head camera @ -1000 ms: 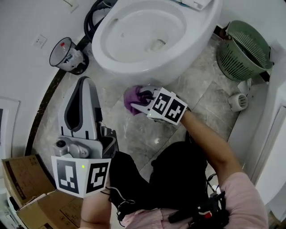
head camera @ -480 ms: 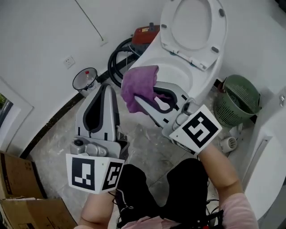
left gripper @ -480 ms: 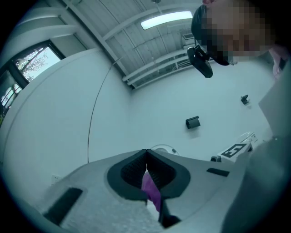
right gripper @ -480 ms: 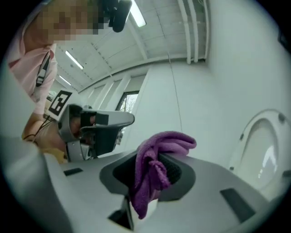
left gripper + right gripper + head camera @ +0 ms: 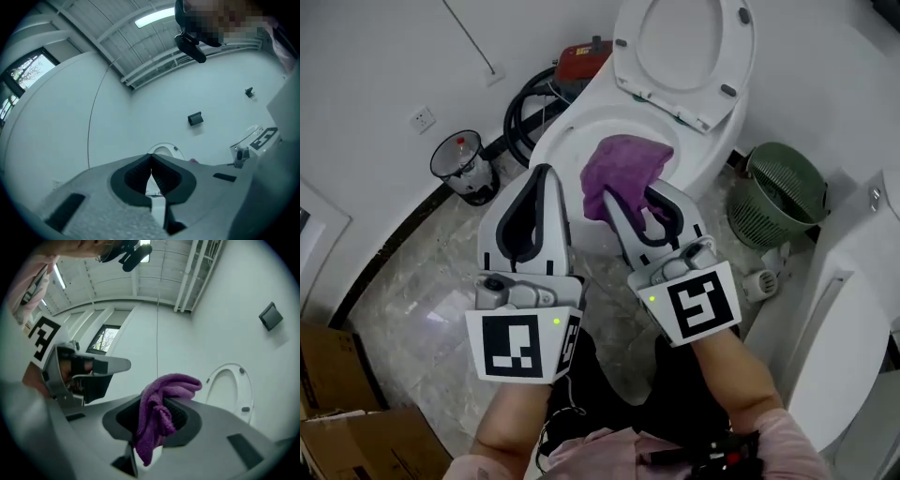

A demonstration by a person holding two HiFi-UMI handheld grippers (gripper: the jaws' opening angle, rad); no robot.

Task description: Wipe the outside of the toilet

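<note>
The white toilet (image 5: 572, 127) stands ahead with its lid (image 5: 684, 47) raised; that lid (image 5: 232, 390) also shows in the right gripper view. My right gripper (image 5: 623, 202) is shut on a purple cloth (image 5: 623, 169), held up in the air in front of the bowl. The cloth (image 5: 161, 416) drapes over the jaws in the right gripper view. My left gripper (image 5: 542, 178) is raised beside it, shut with nothing held; its jaws (image 5: 151, 161) meet at the tips. Both grippers point up towards the wall.
A small bin (image 5: 461, 164) stands left by the wall. A black hose (image 5: 525, 108) and a red machine (image 5: 581, 58) sit behind the toilet. A green basket (image 5: 778, 192) is on the right. Cardboard boxes (image 5: 337, 403) lie at bottom left. A white fixture (image 5: 834, 337) stands at right.
My right gripper rose from the floor near the toilet's base with the cloth and now hangs in front of the bowl. The left gripper lifted beside it. The head view tilted up.
</note>
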